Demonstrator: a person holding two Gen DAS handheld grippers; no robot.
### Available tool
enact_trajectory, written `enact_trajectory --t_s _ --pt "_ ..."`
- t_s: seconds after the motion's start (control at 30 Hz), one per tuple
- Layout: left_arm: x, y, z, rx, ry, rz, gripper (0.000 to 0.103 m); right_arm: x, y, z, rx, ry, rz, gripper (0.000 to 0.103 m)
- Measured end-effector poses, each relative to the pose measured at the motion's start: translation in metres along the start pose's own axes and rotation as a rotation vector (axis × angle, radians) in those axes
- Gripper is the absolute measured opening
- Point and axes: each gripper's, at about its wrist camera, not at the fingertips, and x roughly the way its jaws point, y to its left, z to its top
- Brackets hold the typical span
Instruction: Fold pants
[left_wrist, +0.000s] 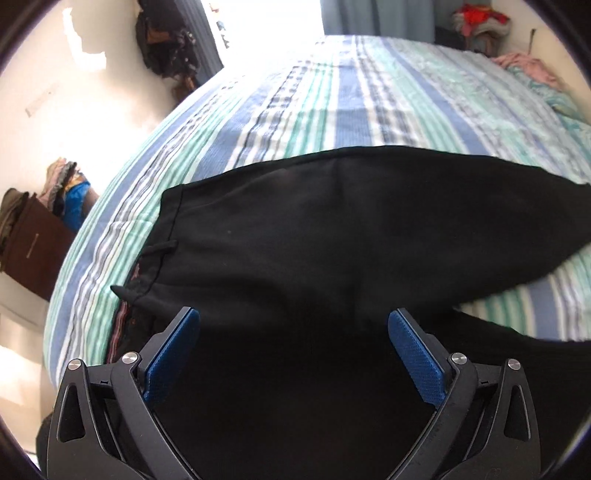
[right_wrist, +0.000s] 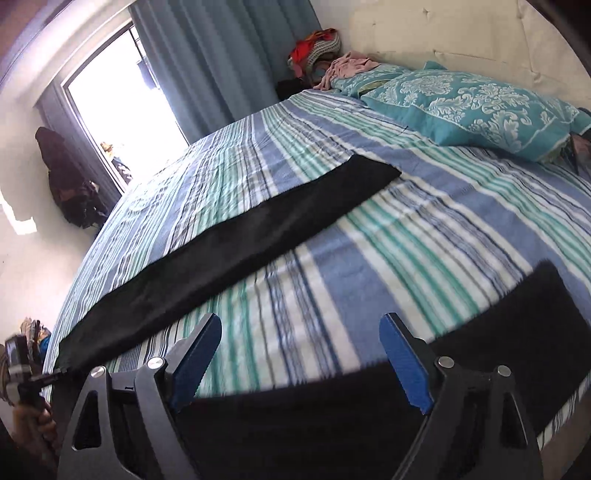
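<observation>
Bed (right_wrist: 424, 229) with striped sheet fills both views and serves as the flat work surface, which is why the black pants (left_wrist: 295, 229) are spread out on it. Pants lie open and unfolded: waistband end to the left in the left wrist view, one leg running away across the sheet toward the pillow (right_wrist: 480, 107), the other leg along the near edge of the bed. Legs are splayed apart with bare sheet between them, so judging from this the first fold, leg onto leg, is not yet done.

Left gripper (left_wrist: 293, 350) hovers over the seat and crotch area, just beside the waistband; jaws wide apart, holding nothing, black cloth right under them. Can't tell if the tips touch the cloth.

Right gripper (right_wrist: 299, 354) hangs over the near leg, jaws also spread wide and empty; cloth edge sits just below and between the fingers, striped sheet ahead.

Far leg lies well apart from the right gripper. Clothes pile (right_wrist: 317, 44) in the far corner, not involved.
</observation>
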Motion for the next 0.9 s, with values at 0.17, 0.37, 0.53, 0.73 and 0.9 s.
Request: enact_trajectory --t_s 0.17,0.37,0.53,0.73,0.9 --pt "-0.037 -0.057 -0.075 0.150 0.025 -0.149 0.102 -0.008 0.069 -0.082 -0.165 0.124 0.065 0.089" --pt "-0.031 -0.085 -0.110 0.186 0.046 -0.152 0.103 -0.006 0.125 -0.122 -0.433 0.172 0.071 0.089" --pt "-0.027 -0.084 -0.109 0.176 0.069 -0.171 0.103 0.012 0.117 -0.138 -0.451 0.250 0.024 0.091" --pt "-0.032 -0.088 -0.115 0.185 0.023 -0.155 0.103 0.007 0.121 -0.141 -0.451 0.243 -0.001 0.100" --pt "-0.031 -0.088 -0.117 0.191 -0.009 -0.144 0.103 -0.003 0.118 -0.141 -0.443 0.217 -0.011 0.100"
